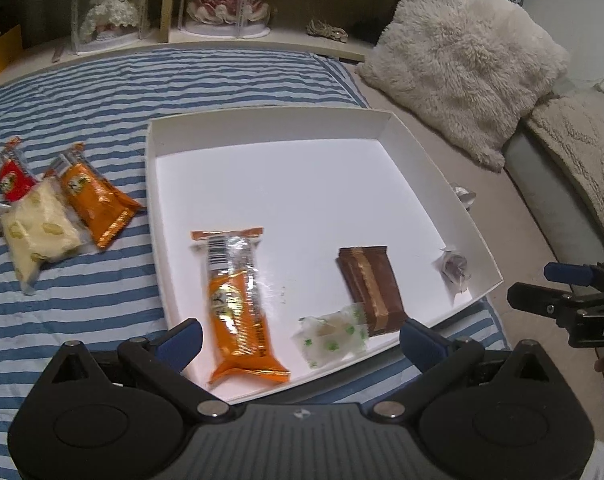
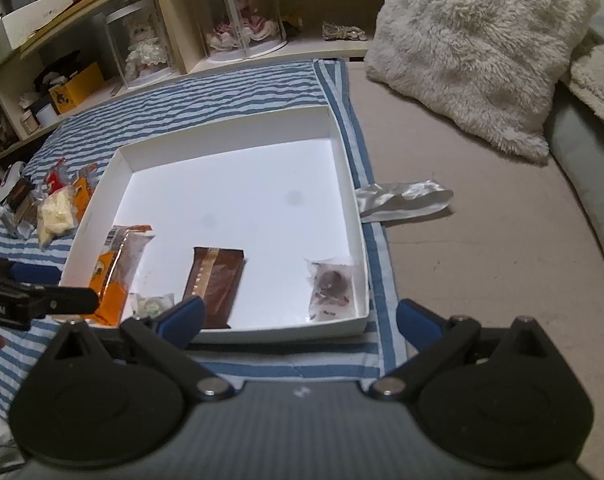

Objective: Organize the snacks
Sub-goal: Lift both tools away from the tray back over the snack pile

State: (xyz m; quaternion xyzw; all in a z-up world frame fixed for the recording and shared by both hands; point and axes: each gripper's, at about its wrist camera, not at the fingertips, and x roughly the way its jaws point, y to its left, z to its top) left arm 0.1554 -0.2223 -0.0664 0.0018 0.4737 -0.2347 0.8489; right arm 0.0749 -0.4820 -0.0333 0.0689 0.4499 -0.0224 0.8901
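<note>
The white tray (image 1: 442, 184) holds an orange packet (image 1: 237, 308), brown bar (image 1: 372, 288), clover-print candy (image 1: 334, 336) and clear-wrapped sweet (image 1: 454, 270) along its near edge, both grippers' jaws spread wide, empty.

Striped blanket (image 1: 81, 312), white tray (image 1: 261, 114), loose snack packets (image 1: 61, 208) (beside tray)

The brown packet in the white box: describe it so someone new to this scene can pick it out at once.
Find the white box on the striped blanket; four snacks lie along its near edge. The brown packet lies between the long orange packet and the small clear pouch in the corner. It alone is dark brown with a gold stripe down its middle, and a white wrapper with green specks touches its near end.
</note>
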